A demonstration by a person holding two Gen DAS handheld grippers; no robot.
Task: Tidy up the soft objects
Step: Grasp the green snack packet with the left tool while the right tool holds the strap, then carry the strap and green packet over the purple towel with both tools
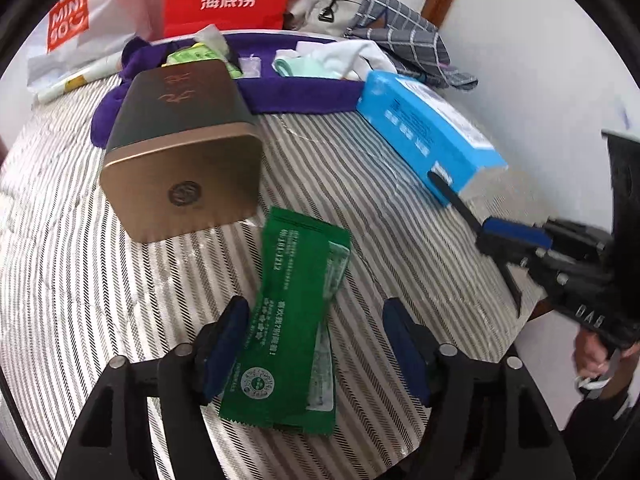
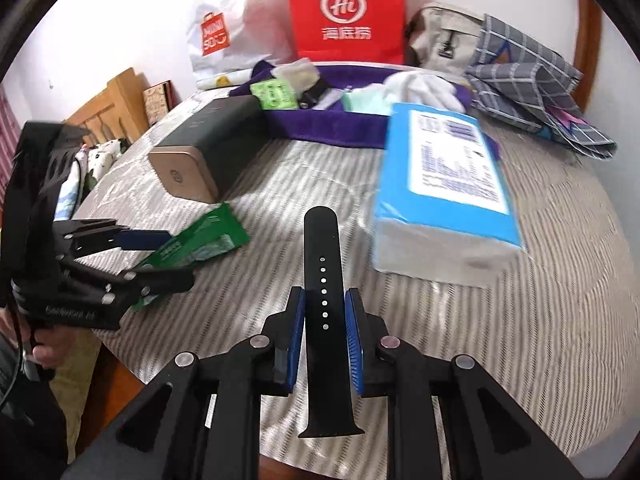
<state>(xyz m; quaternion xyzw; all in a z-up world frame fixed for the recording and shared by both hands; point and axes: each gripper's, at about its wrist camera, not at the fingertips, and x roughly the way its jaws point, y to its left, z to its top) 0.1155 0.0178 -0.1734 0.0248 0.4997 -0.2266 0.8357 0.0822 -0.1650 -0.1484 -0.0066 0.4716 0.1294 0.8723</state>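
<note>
Two green sachets (image 1: 296, 320) lie overlapped on the striped tablecloth (image 1: 80, 280). My left gripper (image 1: 316, 340) stands open astride them, with a gap between each blue pad and the sachets. The right wrist view shows that left gripper (image 2: 160, 258) low at the left, over the green sachets (image 2: 208, 236). My right gripper (image 2: 325, 312) is shut on a black perforated watch strap (image 2: 322, 264), held lengthwise above the cloth. From the left wrist view the right gripper (image 1: 504, 256) is at the right edge, the strap (image 1: 452, 196) sticking out towards the blue pack.
A purple fabric tray (image 1: 312, 96) at the back holds small soft items. A blue tissue pack (image 2: 448, 184) lies to its right and a dark box with a gold end (image 1: 180, 160) to its left. Behind stand a red bag (image 2: 344, 12), a white bag and plaid cloth (image 2: 532, 92).
</note>
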